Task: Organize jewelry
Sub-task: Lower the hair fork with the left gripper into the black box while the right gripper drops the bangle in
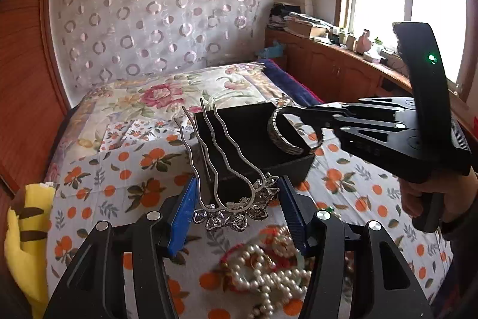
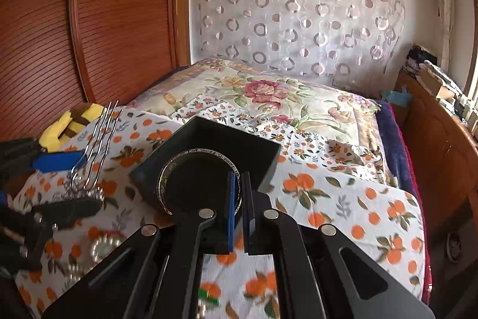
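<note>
My left gripper (image 1: 236, 199) is shut on a silver hair fork (image 1: 221, 157) by its flowered head, prongs pointing up, held above the bed just in front of the black box (image 1: 257, 124). My right gripper (image 2: 239, 190) is shut on a silver bangle (image 2: 179, 166) and holds it over the open black box (image 2: 209, 136). In the left wrist view the right gripper (image 1: 301, 112) and the bangle (image 1: 286, 136) hang over the box's right side. The hair fork (image 2: 95, 139) and left gripper (image 2: 74, 178) show at the left of the right wrist view.
Pearl strands and a red cord piece (image 1: 269, 268) lie on the orange-print sheet (image 1: 98, 175) below my left gripper. A yellow plush (image 1: 24, 232) lies at the bed's left edge. A wooden cabinet (image 1: 337, 68) runs along the right under the window.
</note>
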Motion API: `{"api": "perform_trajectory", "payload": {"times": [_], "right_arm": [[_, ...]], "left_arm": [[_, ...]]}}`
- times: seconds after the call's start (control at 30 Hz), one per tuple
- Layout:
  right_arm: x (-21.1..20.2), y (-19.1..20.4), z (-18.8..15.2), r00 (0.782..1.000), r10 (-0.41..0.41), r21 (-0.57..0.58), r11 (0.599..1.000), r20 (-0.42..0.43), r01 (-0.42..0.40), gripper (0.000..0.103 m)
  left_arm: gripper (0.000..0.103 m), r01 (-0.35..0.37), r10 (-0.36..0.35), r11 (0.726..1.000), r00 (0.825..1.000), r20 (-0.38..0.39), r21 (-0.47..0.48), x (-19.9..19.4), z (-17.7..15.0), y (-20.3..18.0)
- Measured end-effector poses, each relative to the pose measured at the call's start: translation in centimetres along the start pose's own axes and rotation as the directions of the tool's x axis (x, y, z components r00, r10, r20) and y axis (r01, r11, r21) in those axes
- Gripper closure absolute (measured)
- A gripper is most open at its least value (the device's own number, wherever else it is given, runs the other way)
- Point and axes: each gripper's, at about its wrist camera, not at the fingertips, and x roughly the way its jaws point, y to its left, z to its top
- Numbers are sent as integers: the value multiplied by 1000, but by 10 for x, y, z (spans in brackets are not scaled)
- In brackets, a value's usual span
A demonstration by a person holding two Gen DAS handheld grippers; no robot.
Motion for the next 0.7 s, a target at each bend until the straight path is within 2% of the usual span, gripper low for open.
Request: {"api": "perform_trajectory", "payload": {"times": [0.23,0.3,0.4,0.47,0.7], "right_arm": [[30,-2,3,998,33,21,999,-54,-32,98],[33,-3,1,997,38,30,999,-64,-36,92],[29,-10,-2,996,61,71,996,-58,-57,90],[25,-15,-4,998,35,80,996,-50,-31,90],[-5,-36,-20,999,43,115,992,-9,-42,90]], "left_arm": [[50,2,-2,1000,1000,-22,-20,23,15,7],[50,-1,1,1000,1000,-24,-18,29,19,8],[50,3,-4,1000,999,-36,-25,40,25,9],[50,3,-4,1000,999,-42,-27,47,30,8],[50,12,-13,1000,999,-51,-13,68,42,-1]]}}
